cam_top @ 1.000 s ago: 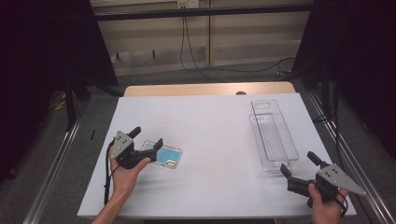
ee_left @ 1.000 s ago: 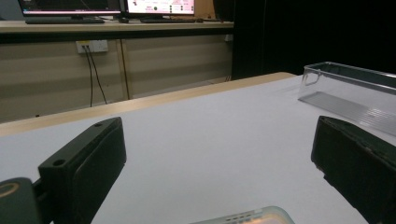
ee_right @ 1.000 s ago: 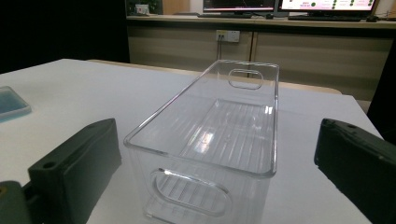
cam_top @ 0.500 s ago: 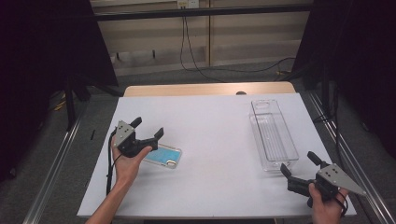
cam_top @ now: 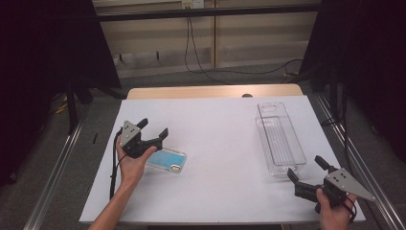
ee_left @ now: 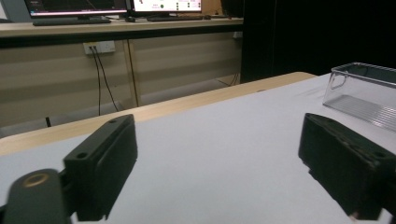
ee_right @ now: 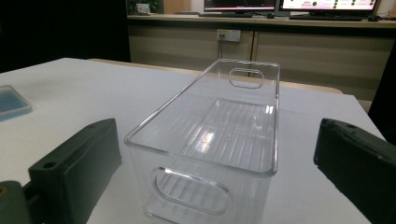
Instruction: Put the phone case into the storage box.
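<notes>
A phone in a blue case (cam_top: 165,159) lies flat on the white table (cam_top: 220,124), left of centre; its edge also shows as a blue slab (ee_right: 11,102) in the right gripper view. My left gripper (cam_top: 154,128) hovers just beyond the phone's far left end, apart from it. Its jaws have just been closing a little but stand wide with only bare table between them (ee_left: 224,172). A clear plastic bin (cam_top: 280,139) stands at the right. My right gripper (cam_top: 306,168) rests open just short of the bin's near end (ee_right: 215,135).
The wooden tabletop edge (cam_top: 210,91) borders the far side of the white sheet. Metal rails (cam_top: 354,158) run along both sides of the table. Cables hang on the back wall (ee_left: 100,70), with monitors on a desk above.
The left gripper has drawn back from the phone toward the far left, and its jaws have narrowed slightly. The phone stays flat on the table. The right gripper has not moved.
</notes>
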Action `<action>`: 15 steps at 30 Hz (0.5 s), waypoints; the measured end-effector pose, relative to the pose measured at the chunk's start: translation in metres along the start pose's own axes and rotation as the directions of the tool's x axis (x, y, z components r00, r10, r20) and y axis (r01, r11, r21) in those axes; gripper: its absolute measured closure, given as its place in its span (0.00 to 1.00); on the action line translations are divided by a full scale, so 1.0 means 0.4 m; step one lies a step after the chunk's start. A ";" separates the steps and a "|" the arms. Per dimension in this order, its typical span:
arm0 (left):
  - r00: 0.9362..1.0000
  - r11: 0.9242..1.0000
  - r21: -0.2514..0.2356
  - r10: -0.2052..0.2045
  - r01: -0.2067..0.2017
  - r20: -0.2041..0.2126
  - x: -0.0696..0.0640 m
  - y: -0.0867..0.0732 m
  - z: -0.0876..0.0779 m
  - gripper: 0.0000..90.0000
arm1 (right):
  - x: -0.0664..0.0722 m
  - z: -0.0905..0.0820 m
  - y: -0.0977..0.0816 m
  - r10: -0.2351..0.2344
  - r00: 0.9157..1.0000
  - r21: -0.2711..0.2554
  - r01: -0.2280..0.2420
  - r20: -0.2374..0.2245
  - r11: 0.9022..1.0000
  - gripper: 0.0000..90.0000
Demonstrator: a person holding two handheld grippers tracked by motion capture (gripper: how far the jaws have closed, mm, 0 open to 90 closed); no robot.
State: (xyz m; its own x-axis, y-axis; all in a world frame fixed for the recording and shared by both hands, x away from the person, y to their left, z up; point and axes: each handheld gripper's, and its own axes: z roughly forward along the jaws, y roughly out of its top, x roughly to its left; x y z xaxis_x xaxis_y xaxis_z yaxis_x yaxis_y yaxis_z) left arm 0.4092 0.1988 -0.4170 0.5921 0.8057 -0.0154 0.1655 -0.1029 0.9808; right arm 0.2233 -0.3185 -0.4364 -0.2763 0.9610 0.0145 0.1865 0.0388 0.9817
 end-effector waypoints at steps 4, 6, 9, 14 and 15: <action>1.000 1.000 -0.001 -0.016 0.016 0.007 0.003 0.001 -0.002 0.27 | 0.000 0.000 0.000 0.000 1.000 -0.001 0.000 0.000 1.000 0.00; 1.000 1.000 0.000 -0.013 0.013 0.007 0.003 0.003 -0.002 0.30 | -0.001 0.000 0.000 0.000 1.000 -0.001 0.000 0.000 1.000 0.00; 0.999 1.000 0.008 -0.016 0.016 0.027 0.004 0.004 -0.003 0.39 | -0.001 -0.001 0.001 0.000 1.000 -0.004 0.000 0.001 1.000 0.00; 0.997 0.999 0.029 -0.016 0.014 0.070 0.003 0.007 -0.002 0.53 | -0.002 -0.003 0.000 0.003 1.000 -0.004 -0.003 0.003 1.000 0.00; 0.997 0.999 0.035 -0.019 0.016 0.081 0.003 0.007 -0.001 0.57 | -0.002 -0.002 0.000 0.002 1.000 -0.004 -0.002 0.003 1.000 0.00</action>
State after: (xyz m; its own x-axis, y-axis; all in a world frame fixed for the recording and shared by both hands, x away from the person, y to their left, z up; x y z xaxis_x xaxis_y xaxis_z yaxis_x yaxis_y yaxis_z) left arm 0.4101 0.2000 -0.4142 0.6506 0.7578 -0.0491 0.2023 -0.1106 0.9731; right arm 0.2226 -0.3195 -0.4361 -0.2734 0.9618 0.0165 0.1839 0.0354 0.9823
